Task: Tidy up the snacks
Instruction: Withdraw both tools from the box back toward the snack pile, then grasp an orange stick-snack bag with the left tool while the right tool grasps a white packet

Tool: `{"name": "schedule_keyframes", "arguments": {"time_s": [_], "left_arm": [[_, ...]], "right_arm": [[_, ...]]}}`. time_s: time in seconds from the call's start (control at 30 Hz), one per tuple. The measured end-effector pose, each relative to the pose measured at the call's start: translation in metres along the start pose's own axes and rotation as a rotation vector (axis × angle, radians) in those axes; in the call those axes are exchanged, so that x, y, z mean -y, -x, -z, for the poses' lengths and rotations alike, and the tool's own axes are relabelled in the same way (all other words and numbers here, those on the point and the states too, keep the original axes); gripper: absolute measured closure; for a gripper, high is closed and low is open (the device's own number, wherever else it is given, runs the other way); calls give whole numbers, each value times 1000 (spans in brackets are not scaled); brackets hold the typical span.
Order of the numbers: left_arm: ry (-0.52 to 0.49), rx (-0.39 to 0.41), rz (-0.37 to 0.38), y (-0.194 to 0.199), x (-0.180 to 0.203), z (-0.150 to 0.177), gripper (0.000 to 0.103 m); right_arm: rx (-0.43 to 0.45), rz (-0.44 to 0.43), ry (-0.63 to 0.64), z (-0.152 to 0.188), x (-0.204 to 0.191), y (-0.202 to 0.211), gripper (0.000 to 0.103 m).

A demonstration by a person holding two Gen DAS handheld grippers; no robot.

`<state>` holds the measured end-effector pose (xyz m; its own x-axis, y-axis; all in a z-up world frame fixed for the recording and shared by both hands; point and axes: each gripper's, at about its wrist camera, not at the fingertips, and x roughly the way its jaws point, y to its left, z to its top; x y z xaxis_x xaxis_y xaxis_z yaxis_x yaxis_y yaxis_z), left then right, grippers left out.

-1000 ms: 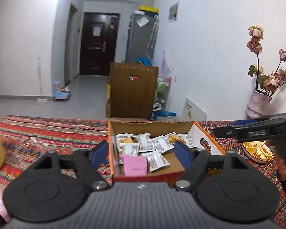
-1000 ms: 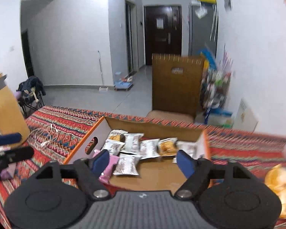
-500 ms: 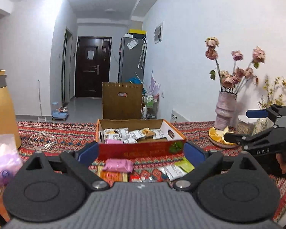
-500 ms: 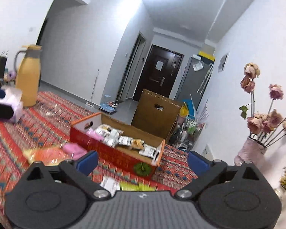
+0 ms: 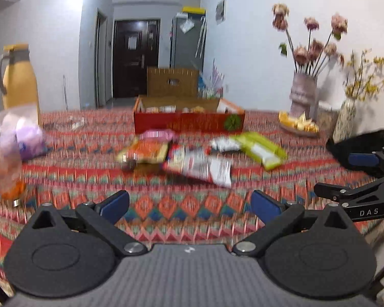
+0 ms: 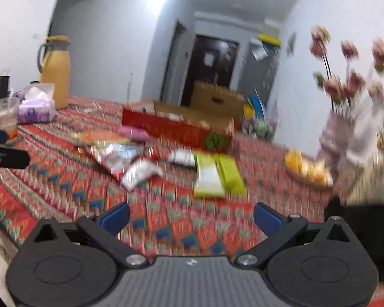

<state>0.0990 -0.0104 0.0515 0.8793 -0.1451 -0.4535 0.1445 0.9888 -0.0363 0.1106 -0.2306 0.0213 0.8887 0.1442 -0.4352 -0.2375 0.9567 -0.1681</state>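
The left gripper (image 5: 189, 203) is seen with its jaws opening wide and nothing between them, and the right gripper (image 6: 190, 217) likewise. Ahead of both, loose snack packets (image 5: 197, 165) are spread on the patterned bench (image 5: 89, 168). Behind them the red snack box (image 5: 189, 122) is placed.

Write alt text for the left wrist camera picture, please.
The left gripper, its jaws opening with nothing between them, hovers over a patterned tablecloth where loose snack packets lie before a red cardboard box of snacks.
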Motion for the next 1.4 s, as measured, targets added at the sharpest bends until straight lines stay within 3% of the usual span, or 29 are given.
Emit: {"name": "schedule_keyframes", "arguments": {"time_s": [0.23,0.5,0.63,0.7,0.83,1.0,1.1,1.3,1.4], "left_arm": [[51,-79,-24,-13,-16,19,0],[54,-104,-28,-35,-24,9,0],[50,-125,-53,-56,-31,-5,0],[43,-117,-65,-65,-36,-15,0],[10,-77,-75,-92,-50,-48,0],[-60,-83,-39,-154,-64,-89,0],[-106,-117,-47,-199,-67,-102,1],[-127,-252,-38,-271,-77,-100,1],[-112,-282,-40,-287,-84,-94,4]], "right_arm": [[-112,41,-76,44,-3,-8,0],[-146,17,-93,43,0,-28,0],[-144,8,-102,27,6,-45,3],[-145,-9,-108,17,12,-55,9],[-135,-69,-123,-12,23,-79,13],[-120,-143,-97,-56,31,-122,25],[-127,-178,-76,-78,31,-157,34],[-168,-271,-185,-98,31,-242,37],[-185,-243,-198,-97,24,-278,37]]}}
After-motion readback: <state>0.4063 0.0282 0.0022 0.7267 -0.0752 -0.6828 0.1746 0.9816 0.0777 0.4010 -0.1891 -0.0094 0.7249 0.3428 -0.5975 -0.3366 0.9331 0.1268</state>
